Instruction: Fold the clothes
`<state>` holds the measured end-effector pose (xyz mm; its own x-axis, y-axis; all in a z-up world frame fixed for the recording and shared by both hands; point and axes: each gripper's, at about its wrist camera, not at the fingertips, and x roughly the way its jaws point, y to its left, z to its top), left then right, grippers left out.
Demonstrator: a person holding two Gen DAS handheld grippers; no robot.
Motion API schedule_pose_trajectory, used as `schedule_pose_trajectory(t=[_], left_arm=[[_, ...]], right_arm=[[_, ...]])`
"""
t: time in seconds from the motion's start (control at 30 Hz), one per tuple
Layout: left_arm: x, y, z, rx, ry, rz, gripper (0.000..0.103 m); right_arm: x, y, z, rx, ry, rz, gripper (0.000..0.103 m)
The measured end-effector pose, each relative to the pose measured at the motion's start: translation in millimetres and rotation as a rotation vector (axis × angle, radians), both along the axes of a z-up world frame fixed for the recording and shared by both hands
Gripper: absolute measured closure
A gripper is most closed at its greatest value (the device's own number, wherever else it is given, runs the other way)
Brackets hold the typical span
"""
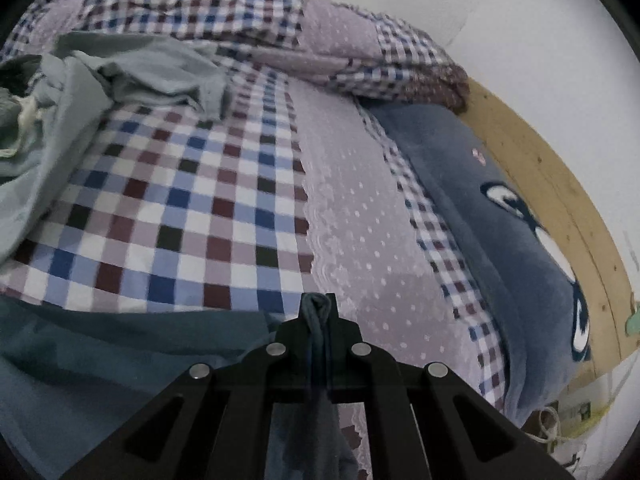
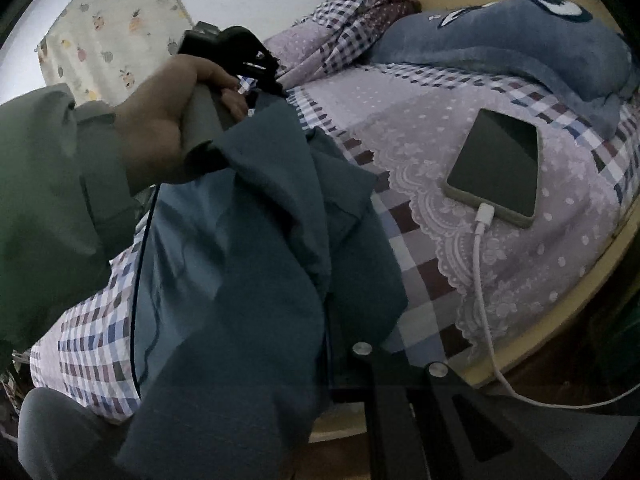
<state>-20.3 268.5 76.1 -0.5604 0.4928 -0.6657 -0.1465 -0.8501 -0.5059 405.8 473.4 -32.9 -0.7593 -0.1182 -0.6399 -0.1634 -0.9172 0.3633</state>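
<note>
Two grips: my left fingers (image 1: 318, 316) are clamped on a bunched edge of the blue garment (image 2: 256, 280), a thin roll of cloth poking out past the tips.
Right side: my right fingers (image 2: 344, 356) are draped over by the same cloth, so I cannot tell whether they are closed on it or merely under it.
Garment: it hangs slack between both tools, lifted off the checked bedspread (image 1: 168, 216), with its lower part trailing over the bed's near edge.
Hand: my left hand (image 2: 160, 120) grips the tool's handle up and to the left in the right wrist view.
Risk, slip: the left pinch holds only a narrow roll; a sharp pull could, I judge, tug it free.
Risk, phone: a phone (image 2: 496, 164) on its white charging cable (image 2: 484, 264) lies on the bedspread just beside the hanging cloth; a swing or laydown to that side could snag the cable or bury the phone.
Risk, clutter: a pale green garment (image 1: 132, 68) sits crumpled farther up the bed, and could tangle into any fold laid there.
Risk, edge: trailing fabric may slide floorward.
</note>
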Motion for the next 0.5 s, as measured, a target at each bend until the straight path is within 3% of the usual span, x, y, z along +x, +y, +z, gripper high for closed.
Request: schedule_pose_trajectory(t=[0.1, 0.2, 0.3, 0.5], left_arm=[[5, -22, 18, 0.039, 0.027, 0.044, 0.101], [3, -33, 32, 0.028, 0.033, 0.079, 0.101], [-5, -18, 29, -0.055, 0.021, 0.076, 0.101], [-19, 36, -8, -0.2, -0.034, 0.038, 0.101]], right_arm=[[2, -3, 5, -0.017, 0.029, 0.014, 0.099], [2, -11, 14, -0.037, 0.069, 0.047, 0.099], [-2, -13, 14, -0.054, 0.073, 0.061, 0.099], [-15, -4, 0, -0.093, 0.013, 0.032, 0.099]])
